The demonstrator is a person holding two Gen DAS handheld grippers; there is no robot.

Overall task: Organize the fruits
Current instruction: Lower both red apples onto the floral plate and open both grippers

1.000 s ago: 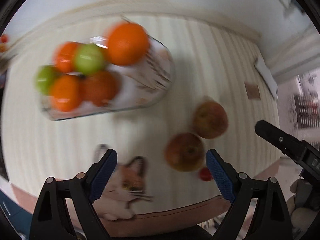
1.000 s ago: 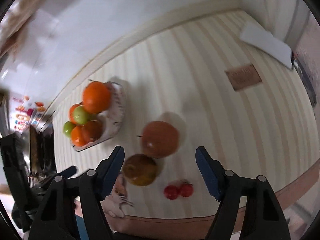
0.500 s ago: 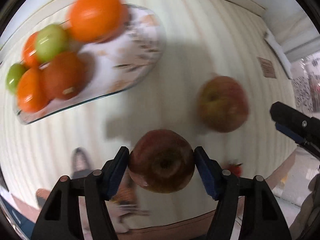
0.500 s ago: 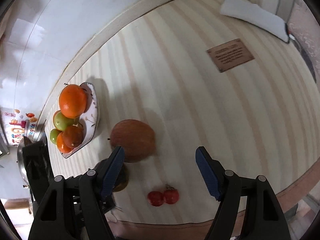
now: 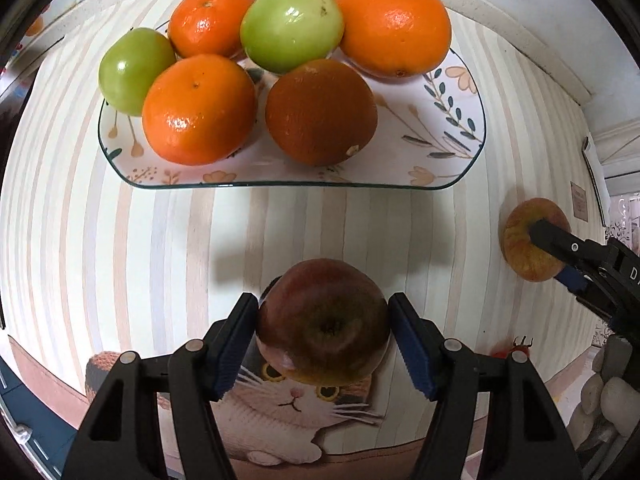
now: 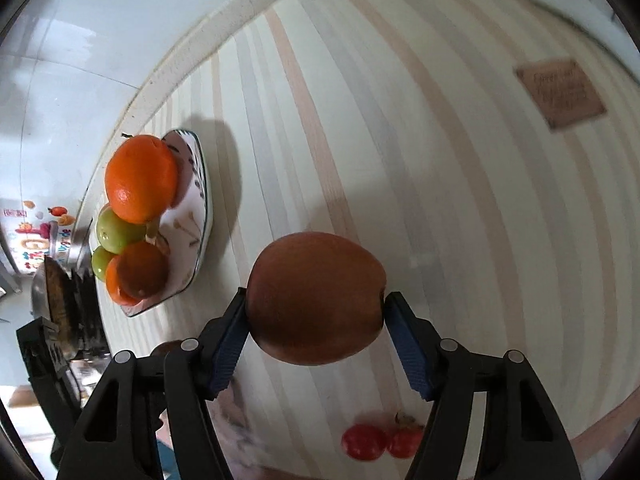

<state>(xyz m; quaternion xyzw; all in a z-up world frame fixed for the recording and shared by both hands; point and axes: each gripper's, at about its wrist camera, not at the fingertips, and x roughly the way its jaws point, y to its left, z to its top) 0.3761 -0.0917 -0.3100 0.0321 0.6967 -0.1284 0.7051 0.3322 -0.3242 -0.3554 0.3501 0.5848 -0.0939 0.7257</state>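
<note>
Both apples have left the striped cloth: left gripper (image 5: 323,334) clamps the dark apple (image 5: 322,322) at lower centre, right gripper (image 6: 316,330) clamps the reddish apple (image 6: 315,298).

Setting: a home kitchen or dining corner. A striped tablecloth (image 5: 320,220) printed with a cartoon cat (image 5: 296,404) at bottom centre is covering the table. A floral-patterned plate (image 5: 452,120) is sitting in the upper half of the left wrist view, carrying oranges (image 5: 392,22) and green fruits (image 5: 292,26). At the far left edge of the right wrist view, colourful stickers or magnets (image 6: 36,232) are showing on a pale surface, with a metal pan-like shape (image 6: 56,296) just below; detail there is blurring. Glossy white wall panels (image 6: 80,60) are filling the upper left of that view.
</note>
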